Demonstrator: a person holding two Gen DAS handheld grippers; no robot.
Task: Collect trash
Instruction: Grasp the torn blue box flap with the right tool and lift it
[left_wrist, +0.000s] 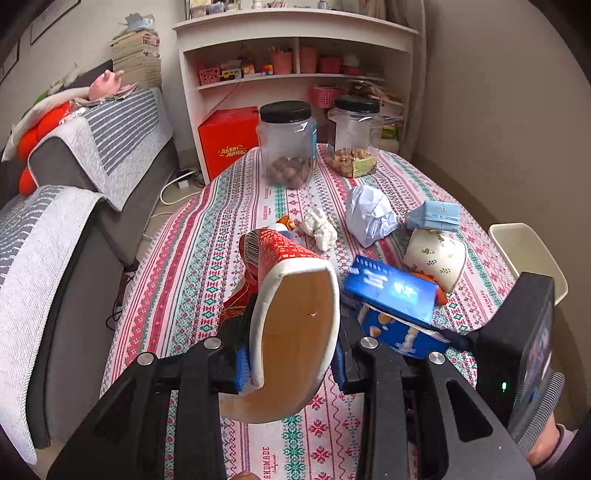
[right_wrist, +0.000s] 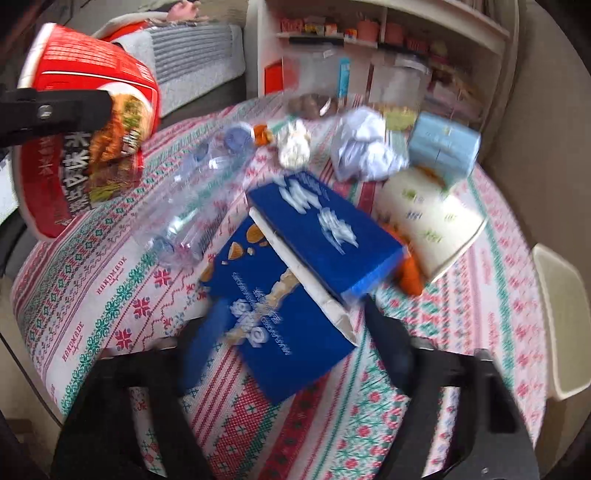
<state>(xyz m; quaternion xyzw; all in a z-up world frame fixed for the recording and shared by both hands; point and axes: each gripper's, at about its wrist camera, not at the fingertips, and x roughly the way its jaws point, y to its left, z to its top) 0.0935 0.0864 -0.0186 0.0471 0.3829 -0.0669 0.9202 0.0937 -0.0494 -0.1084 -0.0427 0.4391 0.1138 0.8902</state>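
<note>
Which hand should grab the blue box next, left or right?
Probably the right. The left gripper is already shut on the red noodle cup, so it is busy. The right gripper looks open, with the blue box lying on the tablecloth between its fingers.

Blue carton lies between the open tool's fingers.

A red instant-noodle cup hangs tilted above the tablecloth; on that cloth lie a blue carton, crumpled paper, a tipped floral cup, a clear bottle.
</note>
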